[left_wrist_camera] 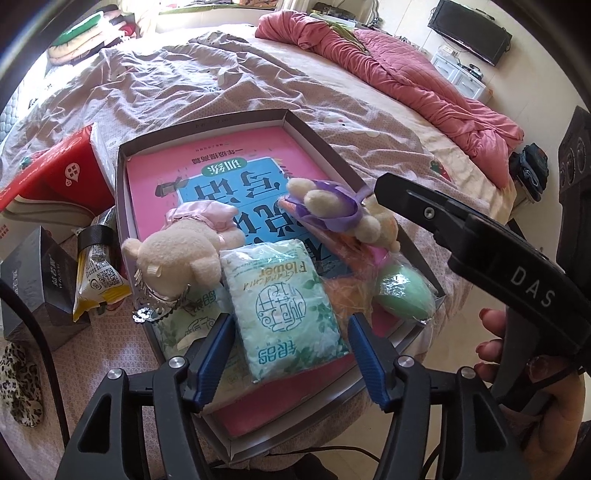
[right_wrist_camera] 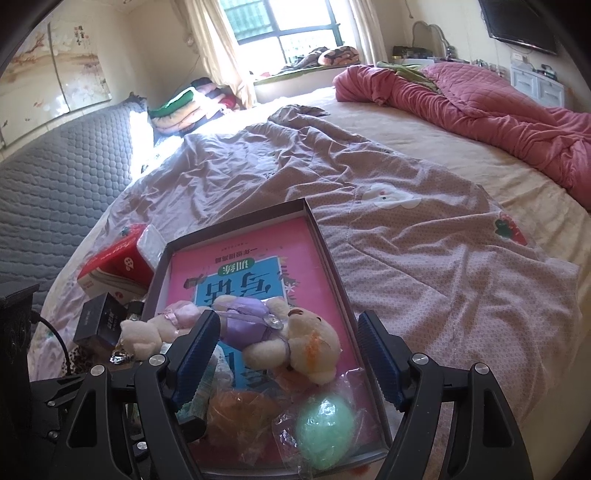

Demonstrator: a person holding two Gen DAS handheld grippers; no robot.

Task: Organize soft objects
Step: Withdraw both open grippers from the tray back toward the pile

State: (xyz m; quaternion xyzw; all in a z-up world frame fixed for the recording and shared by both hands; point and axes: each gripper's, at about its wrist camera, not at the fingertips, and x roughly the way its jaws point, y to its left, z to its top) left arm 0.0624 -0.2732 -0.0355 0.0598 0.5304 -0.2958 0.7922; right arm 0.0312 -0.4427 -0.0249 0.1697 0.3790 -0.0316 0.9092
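The shallow box [left_wrist_camera: 207,122] on the bed [right_wrist_camera: 406,258] holds a pink book [left_wrist_camera: 229,155], two plush bears, a green egg-shaped sponge [right_wrist_camera: 325,432] and tissue packs. Left gripper [left_wrist_camera: 290,354]: jaws apart, straddling the upper tissue pack [left_wrist_camera: 284,306] without pressing it. Right gripper [right_wrist_camera: 288,362]: jaws wide, empty, above the purple-dressed bear [right_wrist_camera: 280,332]

A bedroom in a home. A wide bed [right_wrist_camera: 424,258] with a rumpled mauve sheet fills the scene; a pink quilt [right_wrist_camera: 498,107] lies bunched along its far right. At far centre, a curtained window [right_wrist_camera: 288,22] lights a sill seat. Folded bedding [right_wrist_camera: 192,99] is stacked at far left beside a padded grey headboard [right_wrist_camera: 62,177]; a wall-mounted television [right_wrist_camera: 521,26] hangs at far right.
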